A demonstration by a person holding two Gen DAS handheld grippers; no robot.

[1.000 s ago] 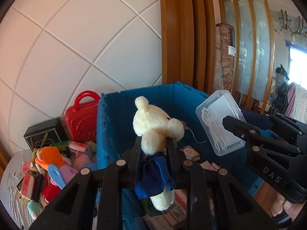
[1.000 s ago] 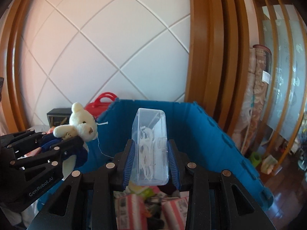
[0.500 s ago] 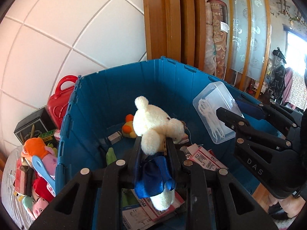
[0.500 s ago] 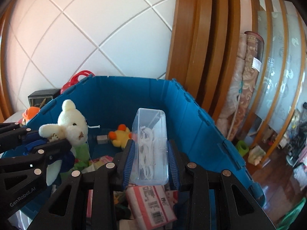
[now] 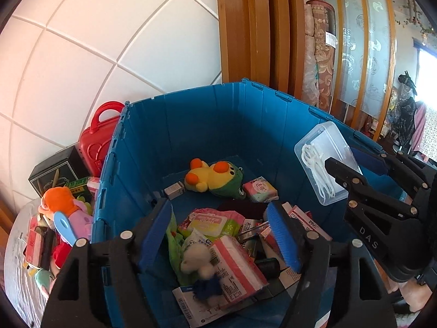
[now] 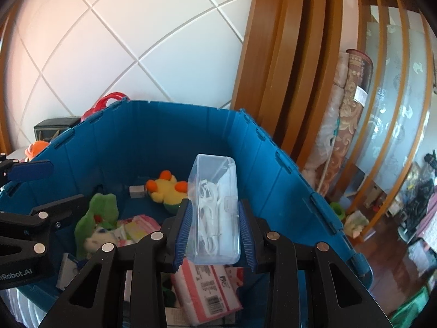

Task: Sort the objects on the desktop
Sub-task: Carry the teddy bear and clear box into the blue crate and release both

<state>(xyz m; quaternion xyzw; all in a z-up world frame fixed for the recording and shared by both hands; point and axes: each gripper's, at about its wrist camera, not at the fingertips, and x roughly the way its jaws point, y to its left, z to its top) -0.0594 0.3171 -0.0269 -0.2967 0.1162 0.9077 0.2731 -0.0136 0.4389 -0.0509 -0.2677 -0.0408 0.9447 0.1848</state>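
Left gripper [image 5: 221, 232] jaws are opening, teddy [image 5: 200, 266] dropping below them. Right gripper [image 6: 214, 235] pinches the clear box [image 6: 215, 210] above the blue crate [image 6: 286, 169]; a careless release might pop its lid.

Left hand-held gripper [image 5: 218, 235] opening, teddy bear [image 5: 200, 269] dropped (blurred) into blue crate [image 5: 207, 114].

White diamond-tile wall [image 5: 109, 41], wood frame [image 5: 259, 27] w/ frosted glass [image 6: 387, 95], wood floor [image 6: 382, 273].

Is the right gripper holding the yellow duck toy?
No, the right gripper is shut on the clear plastic box; the yellow duck toy lies in the blue crate.
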